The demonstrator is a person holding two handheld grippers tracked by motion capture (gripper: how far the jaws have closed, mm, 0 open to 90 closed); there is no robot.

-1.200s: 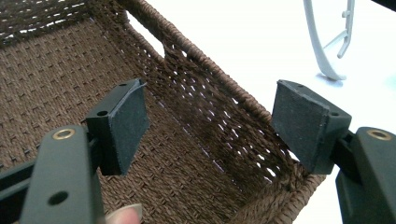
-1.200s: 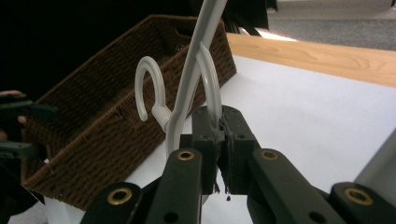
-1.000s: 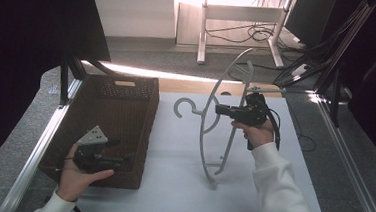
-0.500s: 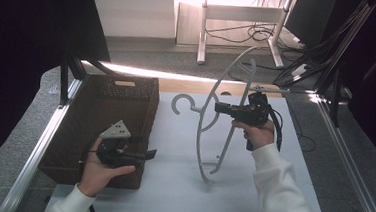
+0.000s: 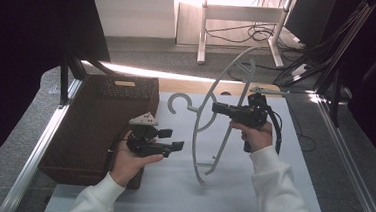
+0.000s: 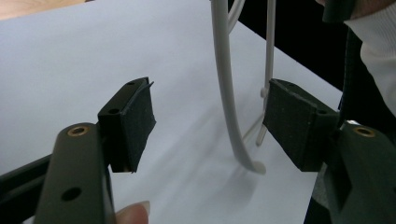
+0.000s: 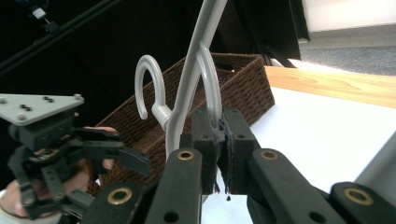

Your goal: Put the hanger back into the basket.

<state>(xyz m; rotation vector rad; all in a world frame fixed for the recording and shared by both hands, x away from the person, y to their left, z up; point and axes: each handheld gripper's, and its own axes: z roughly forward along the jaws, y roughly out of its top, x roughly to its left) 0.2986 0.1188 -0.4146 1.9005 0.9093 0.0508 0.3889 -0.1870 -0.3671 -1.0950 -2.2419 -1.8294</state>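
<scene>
step: handover of white hanger [image 5: 215, 123] | right claw [image 7: 217, 140] clamps its inner loop, lower tip on bench [image 5: 169, 195] | left claw [image 6: 210, 126] wide, just been narrowing, nothing pinched | next: close on lower arm

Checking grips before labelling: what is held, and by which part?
The right tongs clamp the white hanger on its inner curved bar; the left tongs hold nothing.

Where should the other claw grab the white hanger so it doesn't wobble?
Probably the lower end of the hanger, on its curved arm just above the tip resting on the white table. The right claw already pinches the upper part, so the open left claw could come from the basket side, pads either side of that thin arm.
</scene>
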